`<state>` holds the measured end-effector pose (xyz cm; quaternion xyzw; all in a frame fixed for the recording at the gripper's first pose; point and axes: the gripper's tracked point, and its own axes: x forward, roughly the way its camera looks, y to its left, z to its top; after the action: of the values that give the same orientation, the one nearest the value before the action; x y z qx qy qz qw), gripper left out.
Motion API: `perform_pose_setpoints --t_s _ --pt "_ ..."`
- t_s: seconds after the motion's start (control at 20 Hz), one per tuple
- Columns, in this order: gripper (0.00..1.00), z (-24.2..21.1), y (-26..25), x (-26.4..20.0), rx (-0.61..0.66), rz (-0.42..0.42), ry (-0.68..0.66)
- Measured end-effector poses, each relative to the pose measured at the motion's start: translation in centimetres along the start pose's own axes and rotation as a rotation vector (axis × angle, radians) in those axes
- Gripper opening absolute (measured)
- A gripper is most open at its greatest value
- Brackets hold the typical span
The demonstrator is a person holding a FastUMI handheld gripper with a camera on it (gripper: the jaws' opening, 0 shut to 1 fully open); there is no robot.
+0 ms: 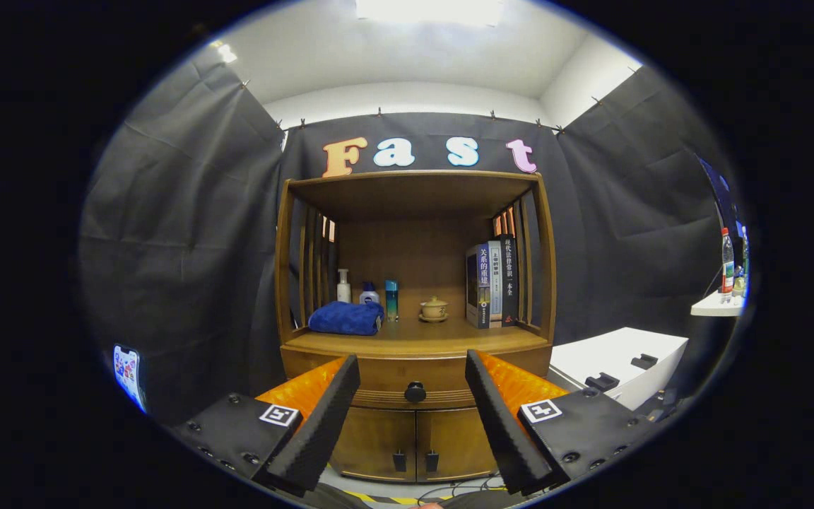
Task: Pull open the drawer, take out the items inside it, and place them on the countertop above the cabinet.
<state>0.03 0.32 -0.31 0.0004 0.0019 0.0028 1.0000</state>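
- Gripper view: the gripper (413, 375) faces a wooden cabinet (414, 311) square on, and the drawer (415, 373) under the countertop (407, 341) is closed, so whatever lies inside it cannot be seen.
- The drawer's round dark knob (415, 391) sits between the two fingers and beyond their tips, apart from both; the lining-up looks deliberate, as a way to bring the fingers to either side of the knob for the pull.
- The fingers are spread wide, with a gap far broader than the knob. They hold nothing and touch nothing.
- The countertop already carries things toward its back: a folded blue towel (345, 318), a pump bottle (343, 286), a small white bottle (369, 293), a slim blue-green bottle (391, 300), a lidded cup on a saucer (434, 309), and a row of upright books (492, 283).
- Its front strip, just above the drawer, is bare wood, and seems the natural spot for whatever comes out.
- Below the drawer, two cabinet doors (414, 438) are closed, each with a small dark handle near the middle seam.
- Judged from this, the task is at its start: the approach to the knob is under way, and the grasp is not yet made.
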Motion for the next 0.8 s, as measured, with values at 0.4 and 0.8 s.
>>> perform_pose_setpoints --t_s 0.4,0.8 --pt "0.98 -0.1 0.4 0.4 0.012 0.008 0.004" --pt "0.98 -1.0 0.4 3.7 0.000 -0.001 -0.005"
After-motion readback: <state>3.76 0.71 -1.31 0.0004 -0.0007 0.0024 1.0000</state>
